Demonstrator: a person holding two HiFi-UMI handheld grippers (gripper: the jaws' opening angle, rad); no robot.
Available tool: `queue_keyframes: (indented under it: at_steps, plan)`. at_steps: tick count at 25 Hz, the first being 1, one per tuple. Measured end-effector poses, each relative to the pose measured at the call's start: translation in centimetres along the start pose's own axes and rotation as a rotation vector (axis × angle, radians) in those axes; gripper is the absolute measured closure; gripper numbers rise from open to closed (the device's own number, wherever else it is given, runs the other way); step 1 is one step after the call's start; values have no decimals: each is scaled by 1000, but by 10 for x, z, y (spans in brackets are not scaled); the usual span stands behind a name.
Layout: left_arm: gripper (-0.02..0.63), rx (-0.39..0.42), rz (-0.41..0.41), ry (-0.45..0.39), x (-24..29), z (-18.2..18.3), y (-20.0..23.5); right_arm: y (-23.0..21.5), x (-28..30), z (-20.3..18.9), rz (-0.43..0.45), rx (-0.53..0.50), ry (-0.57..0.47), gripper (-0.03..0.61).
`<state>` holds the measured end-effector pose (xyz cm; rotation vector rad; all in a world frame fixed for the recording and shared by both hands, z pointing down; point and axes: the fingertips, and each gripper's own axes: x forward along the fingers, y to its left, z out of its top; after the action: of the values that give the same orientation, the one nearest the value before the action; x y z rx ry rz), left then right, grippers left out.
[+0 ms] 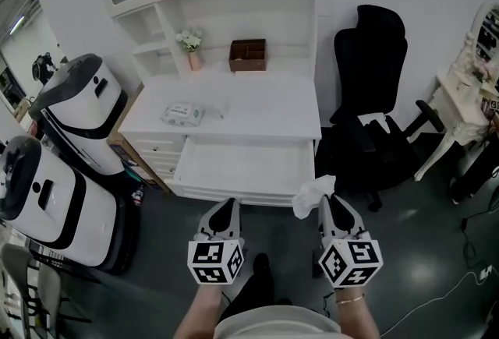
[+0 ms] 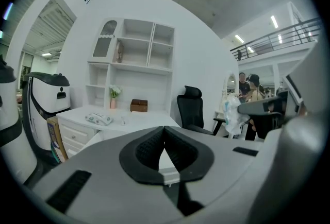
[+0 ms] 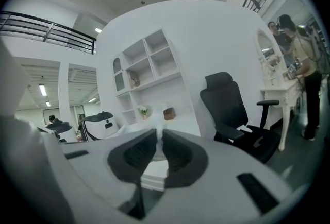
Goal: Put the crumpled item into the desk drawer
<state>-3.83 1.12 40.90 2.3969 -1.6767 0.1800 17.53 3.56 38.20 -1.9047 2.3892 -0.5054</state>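
The crumpled item (image 1: 314, 194) is a white wad of paper or tissue, pinched at the tips of my right gripper (image 1: 326, 200), which is shut on it just in front of the drawer's right front corner. The right gripper view shows the white wad (image 3: 156, 137) squeezed between the jaws of that gripper (image 3: 159, 140). The desk drawer (image 1: 242, 167) is pulled out of the white desk (image 1: 265, 107) and looks bare inside. My left gripper (image 1: 227, 206) hovers before the drawer's front edge, shut on nothing (image 2: 164, 138). The left gripper view catches the wad (image 2: 233, 114) at the right.
A black office chair (image 1: 374, 96) stands right of the desk. Two white and black machines (image 1: 78, 104) (image 1: 47, 197) stand at the left. On the desk lie a wipes pack (image 1: 183, 113), a brown box (image 1: 248, 54) and a flower vase (image 1: 191, 45). A white vanity table (image 1: 468, 88) stands far right.
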Motion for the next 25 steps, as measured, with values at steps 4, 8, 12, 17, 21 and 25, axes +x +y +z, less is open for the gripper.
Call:
queue_keyframes:
  at_steps: [4, 8, 12, 17, 21, 25]
  plan:
    - [620, -6, 2, -3, 32, 9, 28, 3, 40, 8, -12, -3, -11, 536]
    - [620, -14, -8, -4, 63, 21, 52, 6, 78, 18, -30, -2, -21, 535]
    - [620, -13, -26, -5, 90, 31, 73, 13, 111, 24, -47, -14, -25, 535]
    - [620, -26, -47, -10, 115, 39, 96, 23, 141, 31, -62, -21, -35, 536]
    - [620, -38, -53, -11, 125, 42, 111, 30, 155, 37, -70, -25, -45, 537]
    - [620, -50, -53, -13, 131, 43, 120, 33, 162, 42, -75, -25, -59, 537]
